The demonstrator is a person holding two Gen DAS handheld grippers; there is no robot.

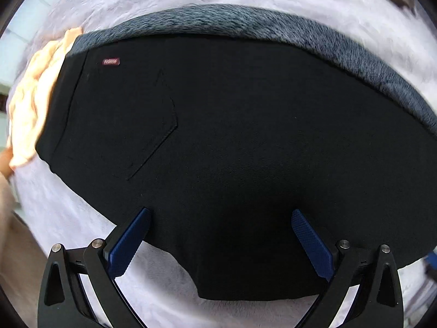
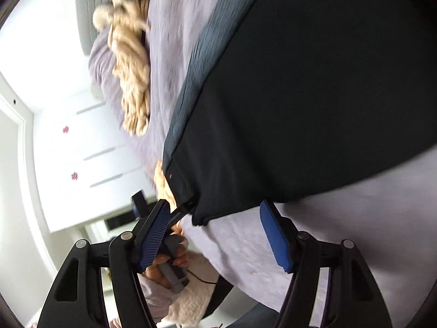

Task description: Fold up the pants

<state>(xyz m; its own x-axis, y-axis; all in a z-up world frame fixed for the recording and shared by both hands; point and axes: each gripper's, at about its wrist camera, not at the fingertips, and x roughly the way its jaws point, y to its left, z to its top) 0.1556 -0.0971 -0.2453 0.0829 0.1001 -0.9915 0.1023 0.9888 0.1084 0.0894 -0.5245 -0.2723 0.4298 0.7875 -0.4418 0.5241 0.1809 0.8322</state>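
Black pants [image 1: 245, 142] lie flat on a lavender blanket [image 1: 62, 207]. A red label [image 1: 110, 62] and a back pocket [image 1: 153, 125] show near their left end. My left gripper [image 1: 220, 211] hangs straight above the near edge of the pants. It is open, its blue pads [image 1: 128, 246] apart from the cloth. In the right wrist view, a corner of the pants [image 2: 200, 216] lies between the fingers of my right gripper [image 2: 213, 202]. This gripper is open too, and its pads [image 2: 275, 237] do not press on the cloth.
A blue-grey fleece [image 1: 245, 23] sticks out from under the far side of the pants. A tan garment [image 1: 30, 104] lies past the waist end, and another tan knit [image 2: 133, 82] lies farther up the bed. A hand [image 2: 166, 262] grips a grey handle beside white cupboard doors [image 2: 68, 136].
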